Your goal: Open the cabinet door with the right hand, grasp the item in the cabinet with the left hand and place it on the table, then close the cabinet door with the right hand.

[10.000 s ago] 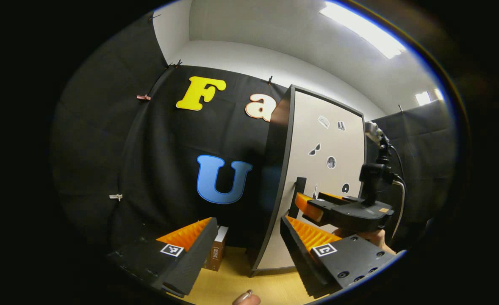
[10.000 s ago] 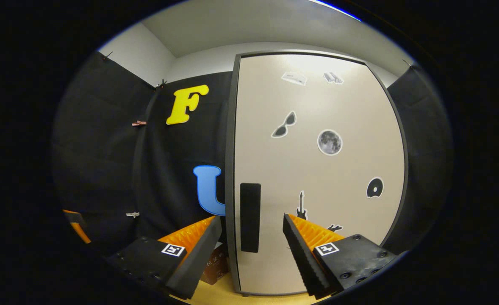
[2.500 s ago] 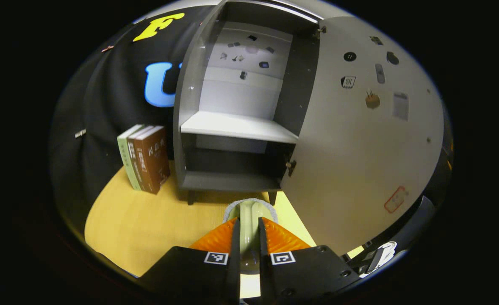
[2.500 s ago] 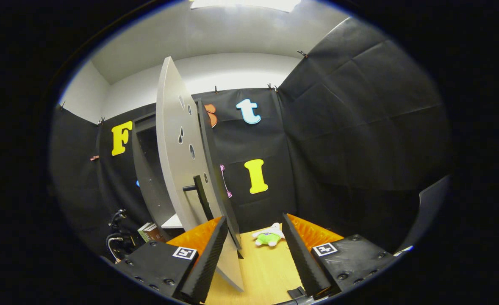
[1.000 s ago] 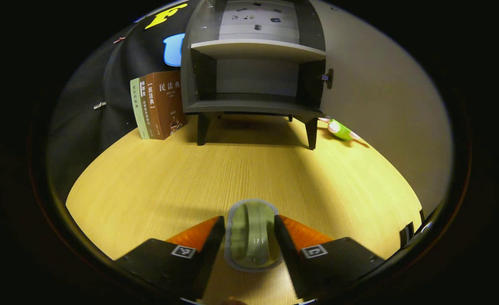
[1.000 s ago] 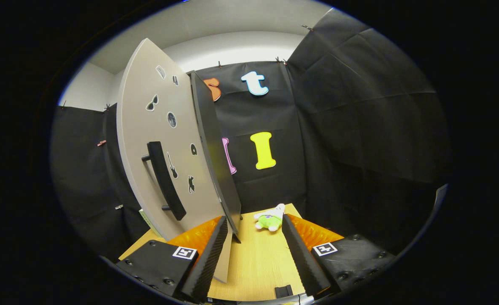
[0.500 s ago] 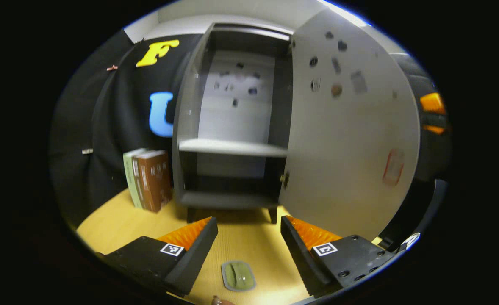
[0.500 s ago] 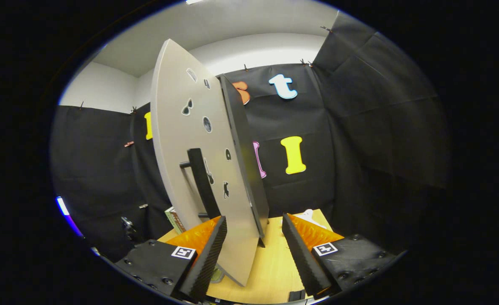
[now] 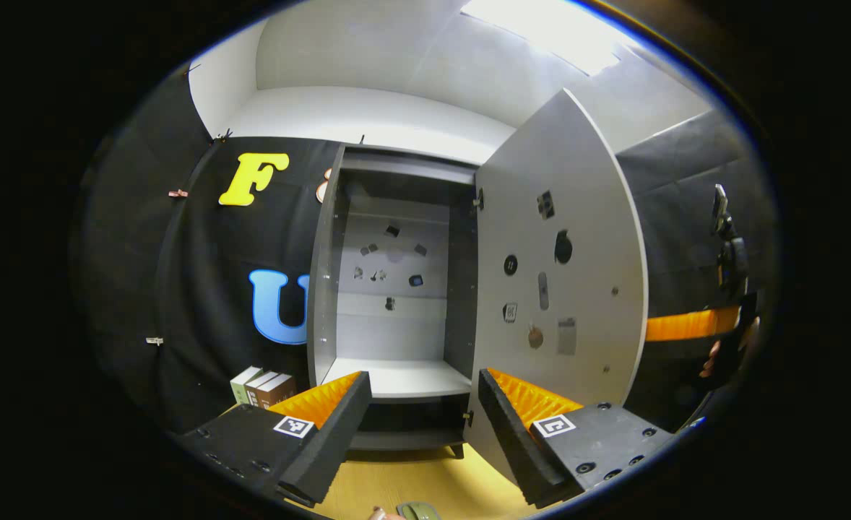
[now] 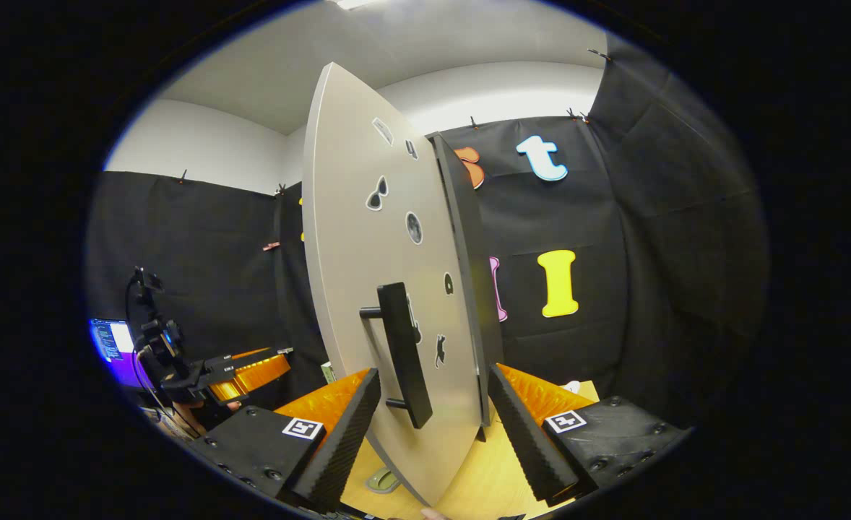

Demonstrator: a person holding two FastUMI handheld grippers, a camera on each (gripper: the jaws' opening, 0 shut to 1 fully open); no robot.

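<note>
Green glazed dish (image 9: 418,511) sits flat on the table (image 9: 461,484), below the left gripper (image 9: 418,415), jaws spread, empty. Looks ceramic: stiff, slick, chippable; pinch it across the rim, not the face. Cabinet (image 9: 396,289) shelves bare. Door (image 10: 389,289) stands wide open. Right gripper (image 10: 433,426), jaws spread, straddles its edge, handle (image 10: 404,354) just ahead. Light panel; take the handle or push the face.

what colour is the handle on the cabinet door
Black, on the pale door; the handle shows best in the right gripper view.
</note>
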